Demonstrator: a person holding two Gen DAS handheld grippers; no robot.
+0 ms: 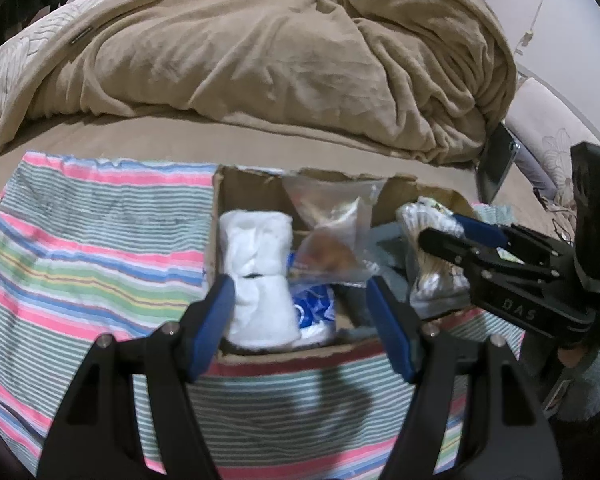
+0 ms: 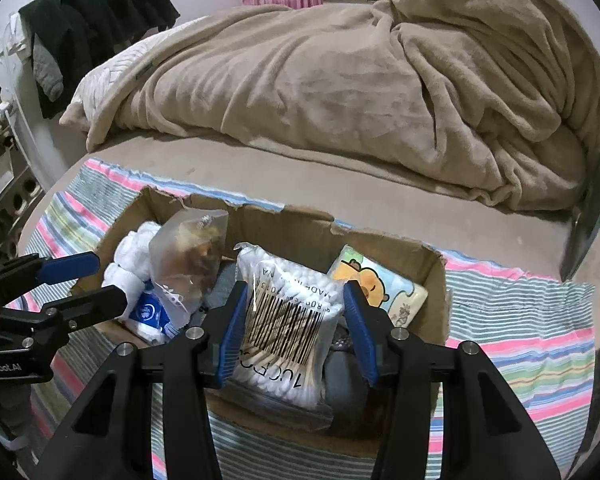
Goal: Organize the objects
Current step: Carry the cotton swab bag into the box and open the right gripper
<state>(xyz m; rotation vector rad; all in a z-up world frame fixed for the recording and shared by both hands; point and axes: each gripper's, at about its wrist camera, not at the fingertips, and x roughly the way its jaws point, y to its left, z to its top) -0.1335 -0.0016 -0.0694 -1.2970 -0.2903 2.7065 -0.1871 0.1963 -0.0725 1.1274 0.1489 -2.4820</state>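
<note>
Left view: box (image 1: pixel 260 354) on the bed already holds a white roll (image 1: pixel 256 272) and a clear bag (image 1: pixel 332 236); left hand-held gripper (image 1: pixel 300 320) is open over the box, empty.

Right view: right hand-held gripper (image 2: pixel 294 334) is open around the swab pack (image 2: pixel 284 320) inside the box. Looks mostly done.

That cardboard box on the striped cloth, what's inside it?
In the cardboard box: rolled white cloth, a clear plastic bag, a blue-and-white packet, a cotton swab pack and a cartoon-bear packet. Grey fabric underneath hides the bottom.

A rough-torn, matt cardboard box (image 2: pixel 432 280) is seen on striped woven cloth (image 2: pixel 520 320). Cotton swabs are wrapped in a glossy clear plastic pack (image 2: pixel 288 320); a plush matt blanket (image 2: pixel 340 100) lies behind.
</note>
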